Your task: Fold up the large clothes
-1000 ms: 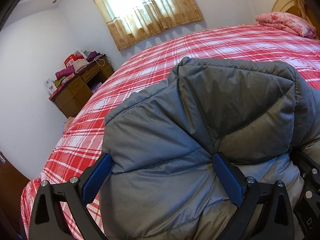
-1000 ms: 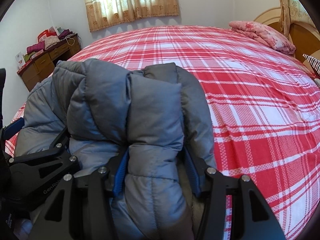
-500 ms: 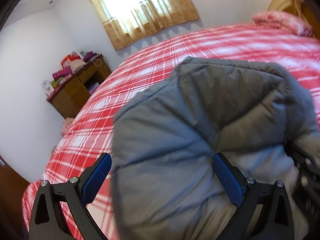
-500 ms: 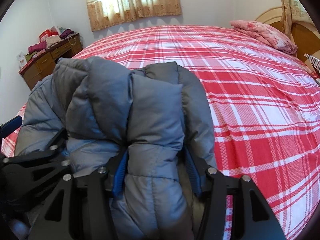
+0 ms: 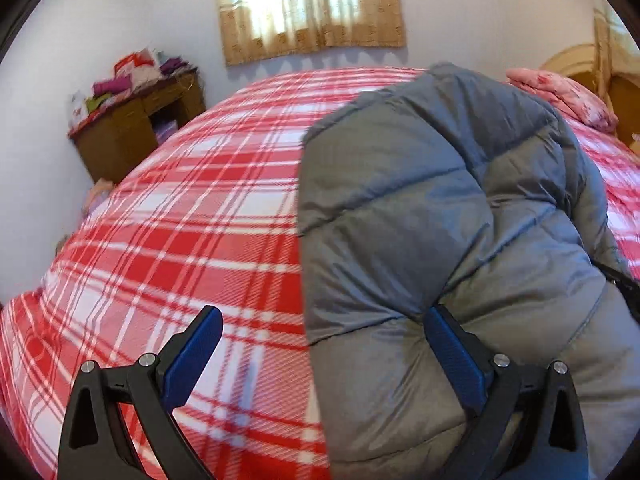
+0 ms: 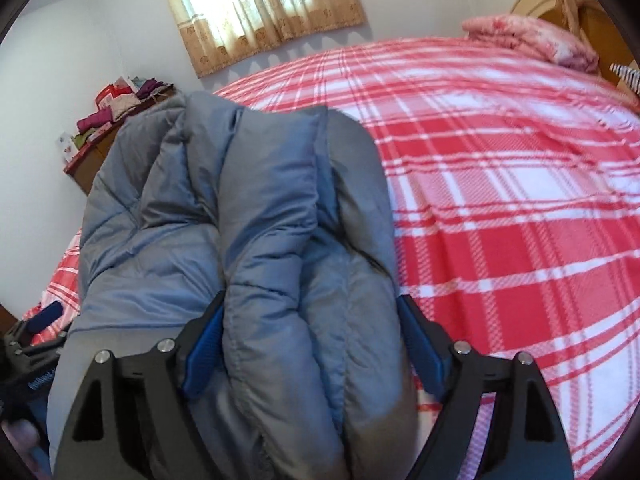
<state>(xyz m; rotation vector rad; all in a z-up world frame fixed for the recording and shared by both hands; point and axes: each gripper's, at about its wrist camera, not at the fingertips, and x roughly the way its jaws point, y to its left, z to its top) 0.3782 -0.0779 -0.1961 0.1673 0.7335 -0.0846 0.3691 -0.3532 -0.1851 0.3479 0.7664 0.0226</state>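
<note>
here the grey jacket (image 6: 280, 248) lies bunched in a thick folded stack on the red plaid bed (image 6: 520, 220), near the edge closest to the cameras, and both tools are at it from that edge. the right gripper (image 6: 312, 344) straddles the tallest roll of the stack; its jaws have just been opening, and the padded roll sits between them, filling the gap so fully that the blue pads look to be touching the fabric at either side, though whether they press on it cannot be told. that reads as letting go after setting the fold down, since a puffy coat springs back unless it is laid and left. the left gripper (image 5: 320, 356) stands wide: its right pad lies against the side of the stack, its left pad hangs over bare plaid, so it grips nothing, probably steadying or sliding off the bundle's flank. counted: one jacket, two grippers, four blue pads in all, one pink pillow (image 6: 532, 40) near the headboard (image 6: 592, 20), one curtained window (image 5: 308, 4), one wooden desk (image 5: 132, 132) piled with bits of cloth too small to count.
</note>
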